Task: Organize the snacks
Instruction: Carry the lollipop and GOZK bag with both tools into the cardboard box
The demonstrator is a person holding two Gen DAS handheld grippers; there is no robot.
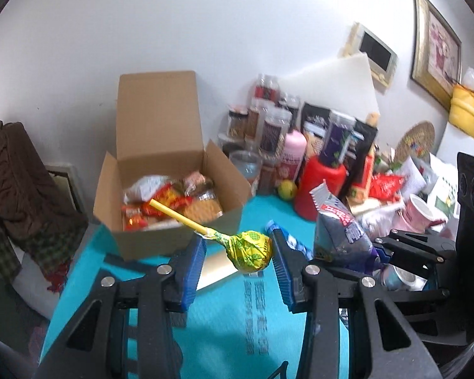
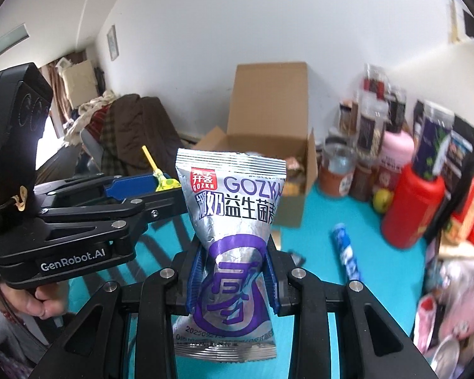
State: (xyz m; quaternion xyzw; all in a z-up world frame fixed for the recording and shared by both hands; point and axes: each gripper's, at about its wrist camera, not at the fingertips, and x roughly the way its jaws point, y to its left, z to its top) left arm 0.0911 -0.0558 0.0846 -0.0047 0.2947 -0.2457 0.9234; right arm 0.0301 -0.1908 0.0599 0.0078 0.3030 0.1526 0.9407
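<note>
My left gripper (image 1: 237,243) is shut on a lollipop (image 1: 252,251) in a yellow-green wrapper, whose yellow stick points up-left toward the open cardboard box (image 1: 173,237). The box holds several snack packets. My right gripper (image 2: 233,262) is shut on a silver and purple snack packet (image 2: 233,214), held upright above the teal table cover (image 2: 316,284). In the right wrist view the left gripper (image 2: 161,186) hangs at the left with the lollipop (image 2: 166,183) between its blue pads. The box (image 2: 294,208) stands behind the packet. In the left wrist view the packet (image 1: 341,230) shows at the right.
A blue and white candy tube (image 2: 347,252) lies on the cover. Jars, a pink bottle (image 2: 395,148) and a red container (image 2: 410,208) crowd the back right, with cups and packets at the right edge. Brown clothes (image 1: 12,170) hang at the left. A hand (image 2: 41,303) grips the left tool.
</note>
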